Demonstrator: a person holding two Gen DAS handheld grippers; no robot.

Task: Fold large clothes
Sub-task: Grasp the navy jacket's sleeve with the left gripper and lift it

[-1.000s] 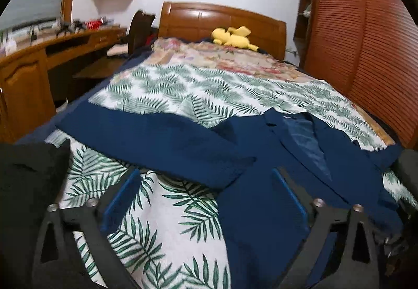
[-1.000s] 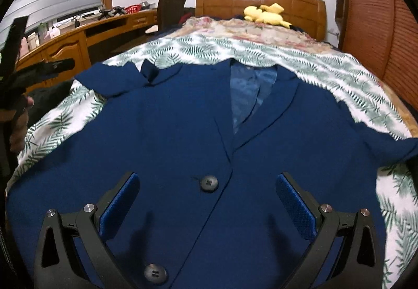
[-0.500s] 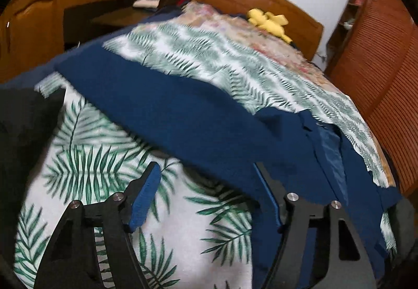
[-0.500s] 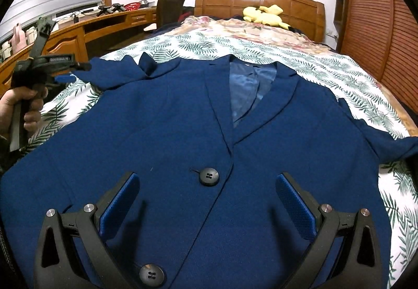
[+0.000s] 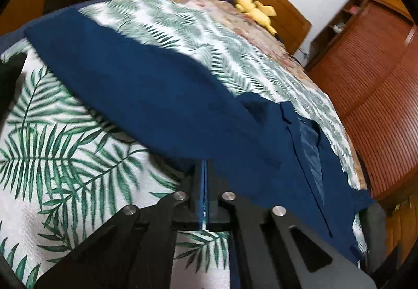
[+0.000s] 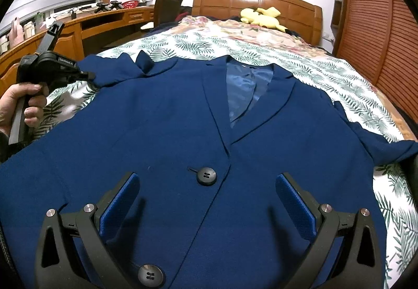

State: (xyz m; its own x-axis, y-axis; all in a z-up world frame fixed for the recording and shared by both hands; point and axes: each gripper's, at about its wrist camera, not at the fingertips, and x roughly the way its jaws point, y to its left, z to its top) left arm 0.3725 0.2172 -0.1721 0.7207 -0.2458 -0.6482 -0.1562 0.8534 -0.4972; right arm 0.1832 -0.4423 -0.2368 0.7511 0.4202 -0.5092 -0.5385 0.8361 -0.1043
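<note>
A navy blue jacket (image 6: 169, 132) lies face up on the bed, with two dark buttons (image 6: 206, 176) down its front. Its sleeve (image 5: 146, 95) stretches out to the left across the leaf-print cover. My left gripper (image 5: 205, 166) is shut, its blue pads together on the near edge of that sleeve. The right wrist view shows this left gripper (image 6: 90, 76) at the sleeve, held by a hand (image 6: 15, 103). My right gripper (image 6: 206, 194) hovers open above the jacket's front, its pads either side of the upper button, nothing between them.
The bed has a palm-leaf cover (image 6: 339, 79), a wooden headboard (image 6: 256, 1) and a yellow plush toy (image 6: 261, 17) near the pillows. A wooden desk (image 6: 104, 24) and chair (image 6: 167, 6) stand left. Slatted wardrobe doors (image 6: 378, 27) line the right. A black cloth (image 5: 7, 79) lies at the bed's left edge.
My left gripper came down and rolled toward the sleeve, and its jaws went from wide open to shut on the sleeve's edge. The right gripper stayed open over the jacket's front.
</note>
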